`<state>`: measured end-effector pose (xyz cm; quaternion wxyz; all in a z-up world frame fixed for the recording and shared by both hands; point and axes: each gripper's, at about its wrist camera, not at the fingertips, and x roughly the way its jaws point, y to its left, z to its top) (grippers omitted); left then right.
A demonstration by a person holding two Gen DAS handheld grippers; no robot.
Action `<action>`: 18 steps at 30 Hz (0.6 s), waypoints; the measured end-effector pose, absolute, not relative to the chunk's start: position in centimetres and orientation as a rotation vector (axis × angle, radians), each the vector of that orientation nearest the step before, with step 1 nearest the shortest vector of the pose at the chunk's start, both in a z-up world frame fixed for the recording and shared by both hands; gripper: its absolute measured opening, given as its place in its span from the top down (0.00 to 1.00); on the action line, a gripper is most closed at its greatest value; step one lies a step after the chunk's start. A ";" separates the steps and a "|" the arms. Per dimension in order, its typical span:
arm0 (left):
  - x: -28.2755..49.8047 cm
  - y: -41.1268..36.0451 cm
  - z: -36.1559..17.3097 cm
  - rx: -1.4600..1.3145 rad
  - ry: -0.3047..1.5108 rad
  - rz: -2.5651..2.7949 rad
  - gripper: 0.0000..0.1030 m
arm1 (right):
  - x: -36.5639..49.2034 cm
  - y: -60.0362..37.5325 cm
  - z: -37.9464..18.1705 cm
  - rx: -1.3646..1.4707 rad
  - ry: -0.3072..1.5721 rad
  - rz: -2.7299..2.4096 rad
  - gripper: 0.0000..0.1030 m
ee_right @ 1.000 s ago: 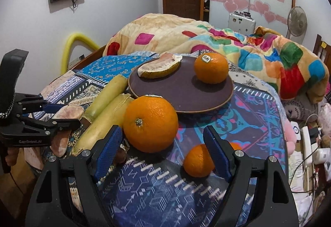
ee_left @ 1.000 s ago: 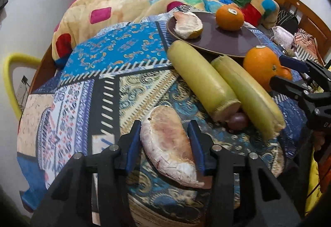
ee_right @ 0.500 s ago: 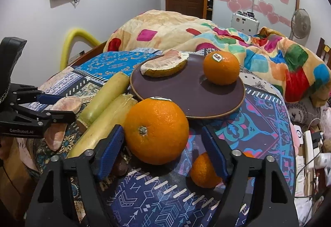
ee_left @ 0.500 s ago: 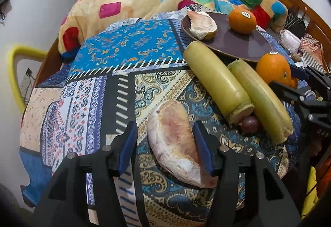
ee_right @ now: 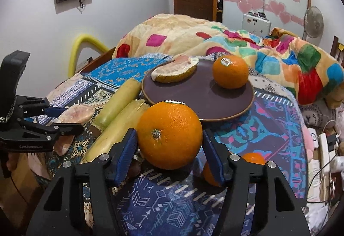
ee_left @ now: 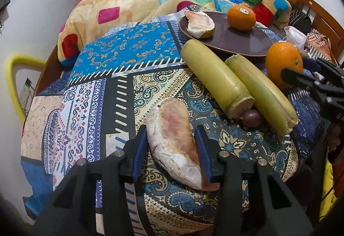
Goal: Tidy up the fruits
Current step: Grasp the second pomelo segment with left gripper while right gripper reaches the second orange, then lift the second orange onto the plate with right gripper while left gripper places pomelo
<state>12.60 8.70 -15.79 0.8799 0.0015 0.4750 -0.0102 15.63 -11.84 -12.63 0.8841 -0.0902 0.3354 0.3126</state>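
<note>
Fruits lie scattered over the patterned cloth on my table. The two sugarcane pieces lie side by side, long axes running from the brown plate back toward me, cut ends near a small dark fruit. The pomelo wedge sits between the fingers of my left gripper, long axis along them, narrow tip pointing away; the jaws flank it closely, but I cannot tell whether they press it. My right gripper has its jaws at both sides of the big orange, stem end facing me; actual contact I cannot judge. On the plate rest another pomelo wedge and a stickered orange. A smaller orange lies behind the right finger.
</note>
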 end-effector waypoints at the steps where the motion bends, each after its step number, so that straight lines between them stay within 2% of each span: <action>1: 12.6 8.7 -15.7 0.004 0.985 -0.020 0.59 | 15.6 -12.0 -12.5 -0.183 0.695 0.649 0.44; 12: 13.4 9.6 -12.6 -0.012 0.908 0.006 0.63 | 16.6 -14.6 -9.8 -0.146 0.628 0.586 0.44; 15: 14.0 9.5 -11.3 -0.013 0.883 -0.008 0.80 | 17.3 -15.0 -9.3 -0.130 0.617 0.570 0.44; 18: 15.1 9.2 -10.6 -0.017 0.873 -0.030 0.81 | 18.2 -15.4 -9.0 -0.115 0.613 0.558 0.44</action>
